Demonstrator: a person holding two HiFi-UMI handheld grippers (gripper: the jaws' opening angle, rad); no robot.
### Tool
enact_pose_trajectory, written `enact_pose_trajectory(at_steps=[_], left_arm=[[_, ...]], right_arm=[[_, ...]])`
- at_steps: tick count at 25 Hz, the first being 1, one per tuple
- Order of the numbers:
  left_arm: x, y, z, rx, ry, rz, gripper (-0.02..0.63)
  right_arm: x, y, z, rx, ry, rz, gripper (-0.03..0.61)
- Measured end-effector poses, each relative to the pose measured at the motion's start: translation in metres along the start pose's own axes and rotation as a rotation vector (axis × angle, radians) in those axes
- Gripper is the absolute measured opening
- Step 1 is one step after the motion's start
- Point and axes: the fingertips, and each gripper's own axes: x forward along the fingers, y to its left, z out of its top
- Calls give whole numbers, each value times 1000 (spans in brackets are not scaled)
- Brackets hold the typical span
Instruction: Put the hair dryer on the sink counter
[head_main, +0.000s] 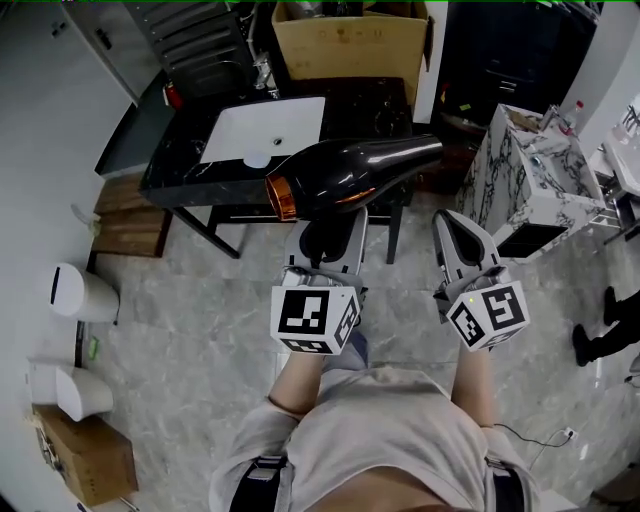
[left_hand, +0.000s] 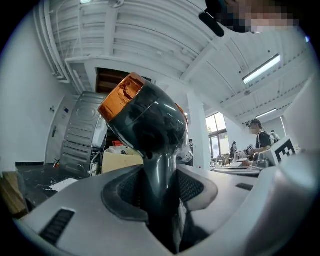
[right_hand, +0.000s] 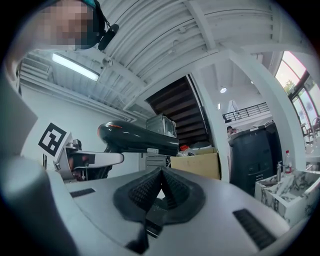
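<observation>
Clamping the handle of the black hair dryer (head_main: 355, 172), the left tool (head_main: 328, 240) holds its barrel crosswise just above the jaws, in the air before the sink desk (head_main: 180, 172), while the right tool (head_main: 452, 225) alongside is pinched together, empty.

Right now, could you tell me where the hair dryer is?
Head view, centre: the hair dryer sits in the left tool, by the front edge of the sink counter.

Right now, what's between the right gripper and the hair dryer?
Nothing: in the head view, only grey floor and a leg of the counter show through the gap between the right gripper and the hair dryer.
</observation>
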Motion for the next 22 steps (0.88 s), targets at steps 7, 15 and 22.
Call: enact_pose_trajectory(at_steps=[7, 15, 22], left_arm=[[67, 41, -4, 0, 19, -75, 175], [136, 89, -9, 8, 33, -166, 175], [170, 112, -27, 0, 42, -251, 175]], right_arm=[[71, -23, 1, -12, -1, -56, 9], [143, -44, -5, -12, -2, -139, 9], [176, -54, -20, -21, -23, -209, 9]])
